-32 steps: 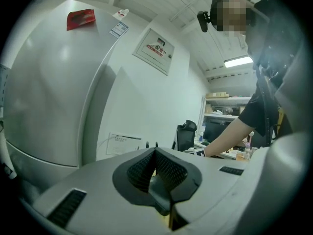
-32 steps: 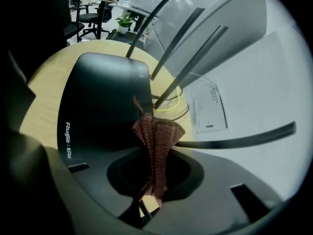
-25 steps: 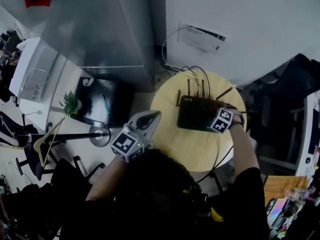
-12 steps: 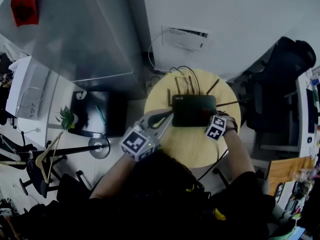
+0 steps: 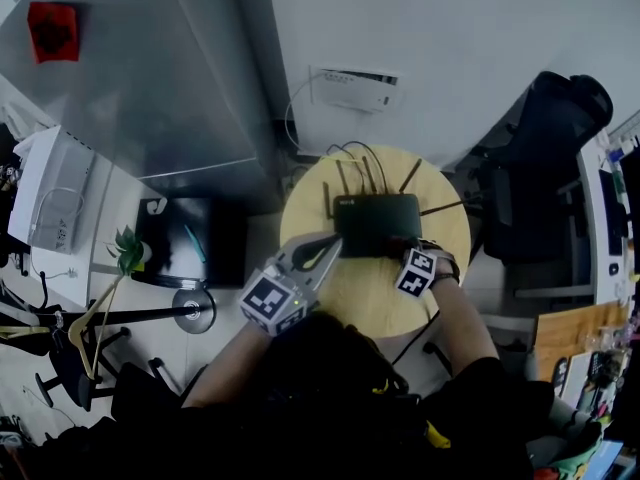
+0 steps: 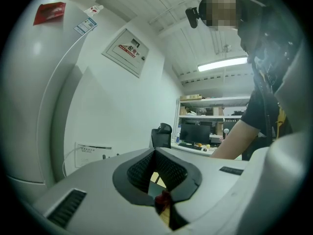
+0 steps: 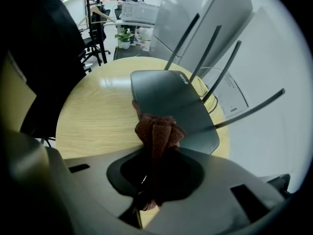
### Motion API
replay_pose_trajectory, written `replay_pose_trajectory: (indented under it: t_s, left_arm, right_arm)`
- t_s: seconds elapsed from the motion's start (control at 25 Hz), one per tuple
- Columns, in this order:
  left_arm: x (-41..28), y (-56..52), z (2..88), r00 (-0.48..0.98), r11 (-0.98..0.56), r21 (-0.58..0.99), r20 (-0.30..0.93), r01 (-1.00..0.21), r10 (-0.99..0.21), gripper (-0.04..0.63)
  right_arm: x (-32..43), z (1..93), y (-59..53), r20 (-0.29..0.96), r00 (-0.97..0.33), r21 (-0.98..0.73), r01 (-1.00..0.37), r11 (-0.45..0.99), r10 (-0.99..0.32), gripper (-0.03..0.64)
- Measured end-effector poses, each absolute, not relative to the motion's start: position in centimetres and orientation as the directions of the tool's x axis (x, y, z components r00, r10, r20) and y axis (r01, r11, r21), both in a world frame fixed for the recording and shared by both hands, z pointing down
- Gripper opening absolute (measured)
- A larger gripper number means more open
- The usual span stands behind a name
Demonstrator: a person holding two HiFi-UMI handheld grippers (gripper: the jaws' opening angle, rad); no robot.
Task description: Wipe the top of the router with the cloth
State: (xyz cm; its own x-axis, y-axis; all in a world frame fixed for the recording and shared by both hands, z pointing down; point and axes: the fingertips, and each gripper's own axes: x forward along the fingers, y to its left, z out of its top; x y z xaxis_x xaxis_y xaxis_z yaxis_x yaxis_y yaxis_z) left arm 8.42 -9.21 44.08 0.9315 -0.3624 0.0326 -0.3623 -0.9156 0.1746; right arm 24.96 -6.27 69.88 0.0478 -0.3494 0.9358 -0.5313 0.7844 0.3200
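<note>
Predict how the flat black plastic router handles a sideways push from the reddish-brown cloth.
Probably slides: the flat black plastic router lies low on the smooth round wooden table. Unlikely to tip. Its thin antennas may flex if caught.

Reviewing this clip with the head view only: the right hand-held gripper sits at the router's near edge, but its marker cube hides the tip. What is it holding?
Observer: The right hand-held gripper is shut on a bunched reddish-brown cloth.
Operator: Where does the cloth sit against the router?
Observer: Its bunched end overlaps the near edge of the router; the rest of the top shows uncovered.
Operator: And the left one?
Observer: The left hand-held gripper has its jaws together at the tips, gripping nothing.
</note>
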Motion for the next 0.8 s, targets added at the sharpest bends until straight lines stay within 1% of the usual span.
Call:
replay_pose_trajectory:
  t_s: [0.16,0.24,0.36,0.52,0.68,0.8]
  left_arm:
    - [8.0,-8.1,44.0,0.915,-0.9,0.175,0.029,-0.4,-0.402,-0.008]
    - [7.4,-7.4,43.9,0.906,-0.894,0.152,0.042,-0.422,-0.42,-0.008]
    - [5.6,-6.7,43.7,0.888,-0.883,0.109,0.109,-0.457,-0.446,-0.008]
    - [3.4,-6.2,43.7,0.852,-0.846,0.11,0.107,-0.522,-0.513,-0.008]
    - [1.0,-4.7,44.6,0.85,-0.838,0.142,0.124,-0.526,-0.512,-0.008]
    - [-0.7,-3.4,44.8,0.861,-0.844,0.169,0.108,-0.508,-0.497,-0.009]
  right_arm:
    - [24.7,69.8,-5.2,0.939,0.018,0.297,-0.544,0.785,-0.342,0.066]
    - [24.2,69.6,-5.1,0.938,-0.023,0.275,-0.559,0.782,-0.347,0.066]
    - [23.0,69.5,-5.3,0.914,-0.114,0.241,-0.62,0.747,-0.39,0.064]
    - [23.1,68.6,-5.1,0.865,-0.178,0.241,-0.674,0.698,-0.47,0.064]
    - [22.3,66.1,-2.9,0.805,-0.193,0.236,-0.764,0.601,-0.561,0.065]
    - [20.5,65.8,-0.5,0.763,-0.218,0.146,-0.86,0.489,-0.609,0.064]
